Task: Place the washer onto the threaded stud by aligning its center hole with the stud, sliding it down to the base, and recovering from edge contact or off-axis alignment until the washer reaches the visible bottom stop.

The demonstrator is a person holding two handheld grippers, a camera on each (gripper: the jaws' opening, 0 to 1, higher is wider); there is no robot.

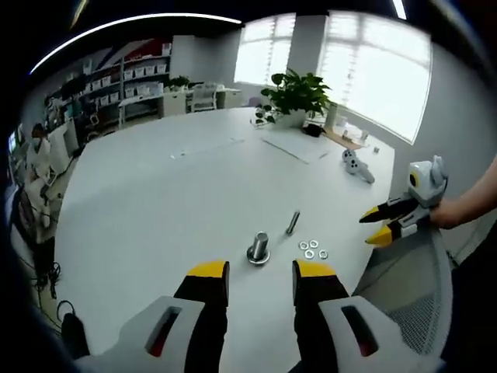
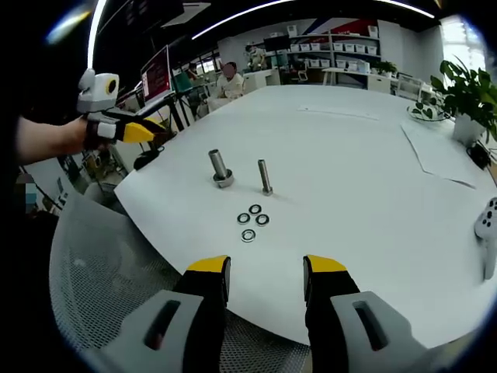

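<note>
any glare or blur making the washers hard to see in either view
Left gripper view: the windows are blown out, the washers small but distinct on the white table. Right gripper view: even light, washers sharper, edges bent by the fisheye.

text: none readable | shelf bins (image 1: 132, 74): labels too small and blurred to read | wall screen (image 2: 155, 75): red display, content blurred | papers (image 1: 295, 145) on table: nothing legible
</note>
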